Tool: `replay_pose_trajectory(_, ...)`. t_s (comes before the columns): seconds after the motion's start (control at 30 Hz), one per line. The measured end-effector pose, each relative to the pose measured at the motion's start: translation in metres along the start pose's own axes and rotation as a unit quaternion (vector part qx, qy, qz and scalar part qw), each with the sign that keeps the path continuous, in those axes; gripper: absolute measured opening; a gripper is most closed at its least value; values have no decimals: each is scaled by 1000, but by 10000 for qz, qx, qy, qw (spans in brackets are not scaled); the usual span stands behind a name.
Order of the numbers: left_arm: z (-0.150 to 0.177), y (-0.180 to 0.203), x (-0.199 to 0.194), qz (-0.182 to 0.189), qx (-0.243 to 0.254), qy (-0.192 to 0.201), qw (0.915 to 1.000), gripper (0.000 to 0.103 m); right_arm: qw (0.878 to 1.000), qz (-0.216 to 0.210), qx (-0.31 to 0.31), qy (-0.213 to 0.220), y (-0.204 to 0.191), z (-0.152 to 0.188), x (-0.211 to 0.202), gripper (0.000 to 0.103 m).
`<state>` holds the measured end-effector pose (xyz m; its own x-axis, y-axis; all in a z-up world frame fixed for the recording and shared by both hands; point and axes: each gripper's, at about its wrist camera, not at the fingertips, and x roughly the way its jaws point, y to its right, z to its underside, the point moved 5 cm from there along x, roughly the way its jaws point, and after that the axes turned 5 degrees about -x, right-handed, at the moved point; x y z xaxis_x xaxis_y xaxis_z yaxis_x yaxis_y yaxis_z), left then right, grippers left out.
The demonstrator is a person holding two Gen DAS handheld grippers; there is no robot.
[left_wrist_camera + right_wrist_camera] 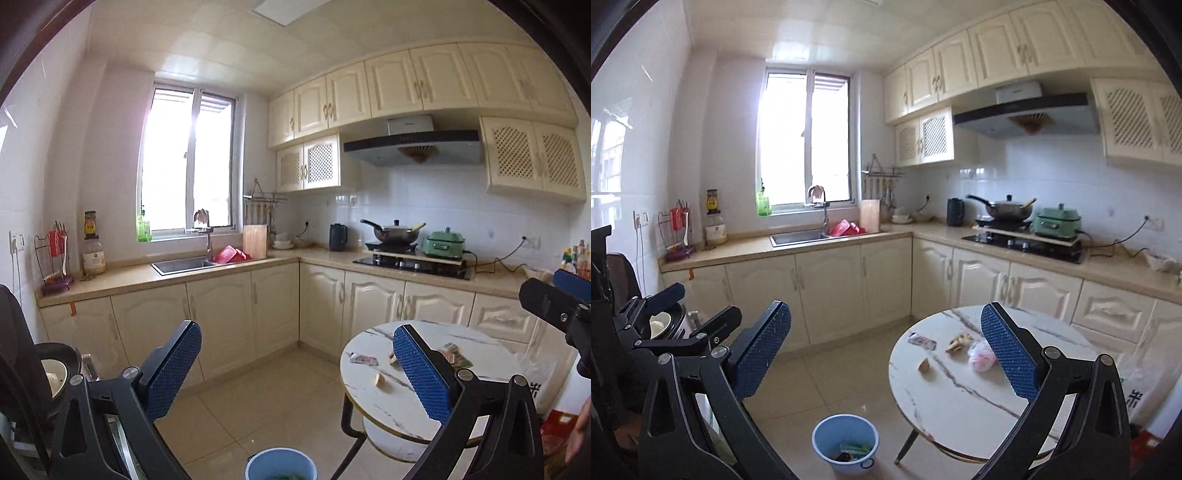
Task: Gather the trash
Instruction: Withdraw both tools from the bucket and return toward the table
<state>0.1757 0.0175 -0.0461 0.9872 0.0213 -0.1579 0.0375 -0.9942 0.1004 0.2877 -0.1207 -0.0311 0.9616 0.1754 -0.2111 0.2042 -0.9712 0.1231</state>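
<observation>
Both grippers are riding high and pointing roughly level across the kitchen — neither is carrying anything.

Left gripper [297,365]: jaws spread wide, nothing between the pads. Right gripper [886,350]: same, fully spread, empty. It's also showing at 3 o'clock in the left view.

Trash is sitting in two places:
- Bin [845,441] on the floor at 6 o'clock, just beside the table leg. It's already holding a few pieces: something green and something dark at the bottom. Can't tell what exactly, the view's too small.
- Table [960,398] at 4 o'clock is still carrying the rest: wrapper [922,341] toward its 10 o'clock edge, a tan scrap [924,365] just below that, a brown clump [956,344] near centre top, and a pink bag [982,359] right beside the clump, partly hidden by the right finger.

Progress, as I'm reading it: partway. Some items are binned, four or so are waiting on the table. The bin is sitting close to the table, so each remaining run is looking short — drop down, pinch, carry to 6 o'clock, release.

The thin wrapper is lying flat, so it's probably the fiddliest pickup.
</observation>
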Motion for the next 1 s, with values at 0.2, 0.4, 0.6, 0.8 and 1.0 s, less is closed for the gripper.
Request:
replay_pose_trajectory(0.2, 29, 8, -55, 122, -43, 409, 9991, 102, 9992, 216, 88, 323, 13, -14, -43, 103)
replay_pose_trajectory(0.4, 59, 1, -95, 247, 76, 528, 9983, 102, 9983, 383, 99, 421, 20, -16, -61, 103)
replay_pose_trajectory(0.6, 67, -4, -95, 267, 127, 446, 9986, 102, 9979, 509, 171, 364, 28, -11, -57, 103)
replay_pose_trajectory(0.8, 53, -1, -78, 256, 139, 348, 9990, 102, 9976, 590, 226, 284, 36, -5, -52, 103)
replay_pose_trajectory(1.0, 33, 12, -54, 278, 159, 232, 9992, 102, 9970, 685, 289, 205, 47, 1, -46, 103)
